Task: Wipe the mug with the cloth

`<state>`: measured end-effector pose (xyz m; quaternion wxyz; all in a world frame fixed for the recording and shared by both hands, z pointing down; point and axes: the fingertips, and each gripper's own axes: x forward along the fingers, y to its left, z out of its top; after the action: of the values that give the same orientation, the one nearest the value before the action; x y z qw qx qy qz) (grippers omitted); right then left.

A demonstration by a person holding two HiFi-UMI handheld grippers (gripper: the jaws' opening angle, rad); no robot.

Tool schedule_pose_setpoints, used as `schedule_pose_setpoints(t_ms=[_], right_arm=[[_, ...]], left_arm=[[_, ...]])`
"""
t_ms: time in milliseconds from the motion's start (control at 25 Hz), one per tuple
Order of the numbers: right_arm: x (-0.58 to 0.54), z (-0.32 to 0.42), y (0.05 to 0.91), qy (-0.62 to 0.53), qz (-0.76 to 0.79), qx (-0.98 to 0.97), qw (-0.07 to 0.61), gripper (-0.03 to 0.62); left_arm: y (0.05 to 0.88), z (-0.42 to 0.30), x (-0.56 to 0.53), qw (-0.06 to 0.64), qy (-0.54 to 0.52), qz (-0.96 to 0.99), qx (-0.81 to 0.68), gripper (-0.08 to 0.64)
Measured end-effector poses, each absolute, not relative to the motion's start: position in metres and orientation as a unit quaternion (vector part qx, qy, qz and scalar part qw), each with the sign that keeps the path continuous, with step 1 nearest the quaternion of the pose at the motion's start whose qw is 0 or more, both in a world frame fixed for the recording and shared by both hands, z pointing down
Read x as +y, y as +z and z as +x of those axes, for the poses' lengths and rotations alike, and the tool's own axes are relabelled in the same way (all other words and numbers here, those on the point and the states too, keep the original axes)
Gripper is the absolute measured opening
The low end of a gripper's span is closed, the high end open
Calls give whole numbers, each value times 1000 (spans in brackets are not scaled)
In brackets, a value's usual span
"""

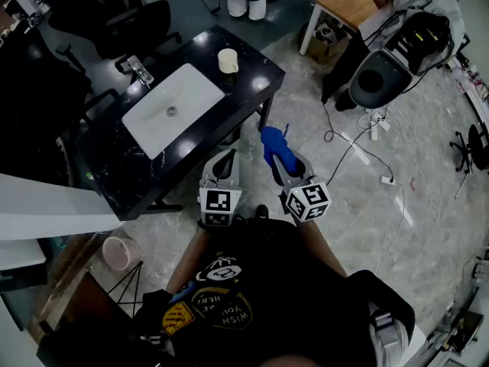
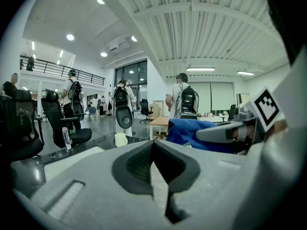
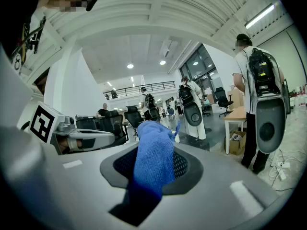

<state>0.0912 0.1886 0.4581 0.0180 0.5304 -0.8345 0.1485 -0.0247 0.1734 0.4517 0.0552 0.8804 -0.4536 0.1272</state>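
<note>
Right gripper (image 3: 154, 174): jaws clamped on the blue cloth (image 3: 152, 159), which bunches up out of the pads and hangs below them. Held in the air in front of the person, off the near edge of the black counter (image 1: 248, 90).

Left gripper (image 2: 153, 152): jaws together, nothing between them. It hangs just beside the right gripper, on its left, at about the same height and pointing slightly down toward the counter.

Mug (image 1: 228, 60): cream, upright on the counter's far corner, just beside the white sink (image 1: 153, 121) on the opposite side from the faucet (image 1: 137, 69). Well apart from both grippers; nothing touches it.

Progress: early. The cloth is in hand, so that part is done. No contact between cloth and mug, so wiping has not begun. Left to do, as I judge it: bring both grippers to the mug, probably open the left jaws and take hold of the mug to steady it, then rub the cloth over it. Whether the mug is dirty or wet is too small to tell.
</note>
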Motion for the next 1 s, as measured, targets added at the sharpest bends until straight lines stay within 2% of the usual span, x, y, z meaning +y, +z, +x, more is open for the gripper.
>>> schedule_pose_setpoints(t_ms=[1000], right_arm=[[160, 71, 464, 154, 535, -830, 32, 104]], left_arm=[[456, -54, 144, 70, 122, 877, -459, 5]])
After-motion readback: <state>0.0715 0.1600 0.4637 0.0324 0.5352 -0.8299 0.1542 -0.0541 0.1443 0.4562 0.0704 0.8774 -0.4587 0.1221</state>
